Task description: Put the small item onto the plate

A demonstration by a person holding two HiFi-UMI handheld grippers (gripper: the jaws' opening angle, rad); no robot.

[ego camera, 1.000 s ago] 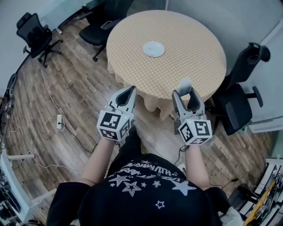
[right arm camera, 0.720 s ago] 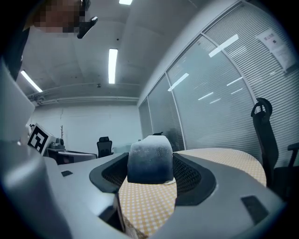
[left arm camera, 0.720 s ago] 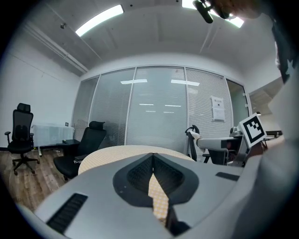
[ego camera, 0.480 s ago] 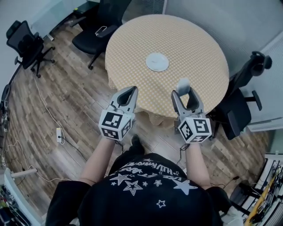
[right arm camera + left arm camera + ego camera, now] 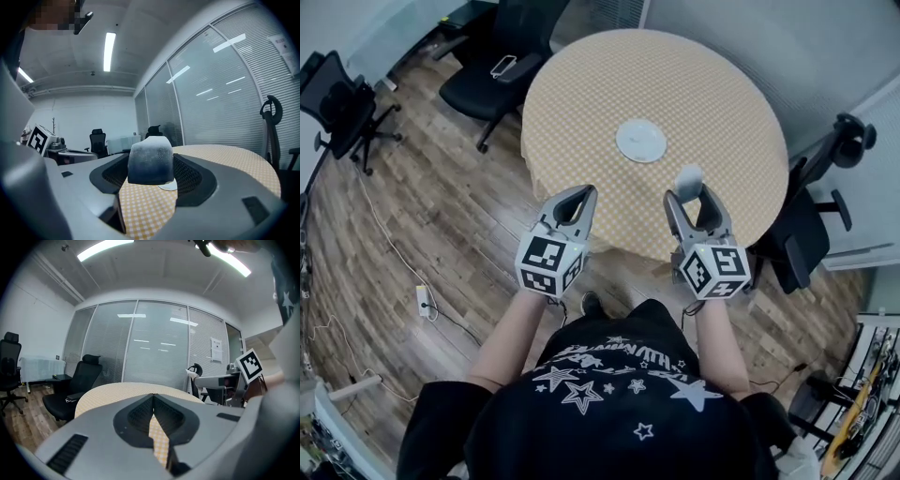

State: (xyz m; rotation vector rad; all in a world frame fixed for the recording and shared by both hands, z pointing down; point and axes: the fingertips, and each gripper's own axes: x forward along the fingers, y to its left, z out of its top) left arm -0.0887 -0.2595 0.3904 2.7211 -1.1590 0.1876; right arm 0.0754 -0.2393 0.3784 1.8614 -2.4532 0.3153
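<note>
A white plate [image 5: 641,141] lies near the middle of a round table [image 5: 581,94] with a yellow checked cloth. My right gripper [image 5: 691,187] is shut on a small pale grey block [image 5: 688,175], held over the table's near edge. In the right gripper view the block [image 5: 150,161] fills the gap between the jaws, and a sliver of the plate [image 5: 169,186] shows below it. My left gripper [image 5: 584,193] hangs shut and empty at the near left edge of the table, its jaws meeting at the tips [image 5: 153,395].
A black office chair [image 5: 492,70] stands at the table's far left, another [image 5: 337,103] farther left, and a third [image 5: 811,220] to the right. Cables and a power strip [image 5: 423,300] lie on the wood floor. Glass walls with blinds [image 5: 154,348] stand behind the table.
The person has stepped closer to the table; both grippers now reach over its near edge. The block stays held in the right gripper.
</note>
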